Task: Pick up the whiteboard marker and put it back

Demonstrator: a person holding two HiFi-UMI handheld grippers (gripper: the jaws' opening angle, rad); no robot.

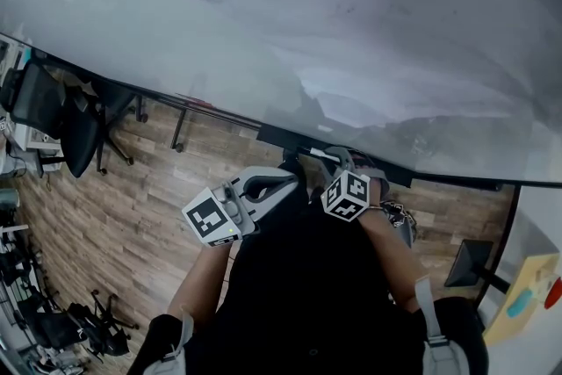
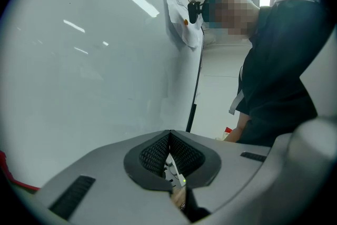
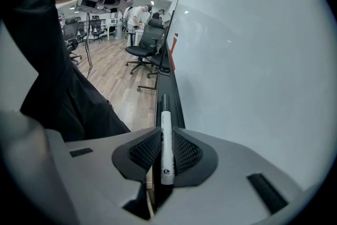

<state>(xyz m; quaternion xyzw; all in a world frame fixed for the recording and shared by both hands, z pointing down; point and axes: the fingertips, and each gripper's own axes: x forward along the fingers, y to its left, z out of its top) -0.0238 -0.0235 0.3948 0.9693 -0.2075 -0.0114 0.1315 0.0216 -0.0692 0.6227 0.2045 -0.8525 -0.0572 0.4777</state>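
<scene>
A white whiteboard marker [image 3: 166,139] with a dark cap lies lengthwise between the jaws of my right gripper [image 3: 167,137], which is shut on it. Its capped end points along the black marker tray [image 3: 170,79] under the whiteboard [image 3: 253,60]. In the head view the right gripper [image 1: 332,164] sits at the tray [image 1: 281,137], and the marker shows there only as a pale sliver. My left gripper [image 2: 169,140] is shut with nothing between its pads, held up beside the whiteboard [image 2: 95,60]. The head view shows the left gripper [image 1: 285,181] just left of the right one.
Black office chairs [image 3: 150,39] stand further along the wooden floor [image 1: 132,206], and more chairs [image 1: 61,114] are at the left. A paper sheet [image 2: 181,26] hangs on the board. People [image 3: 139,17] are at desks in the background. A stand foot [image 1: 465,263] is at the right.
</scene>
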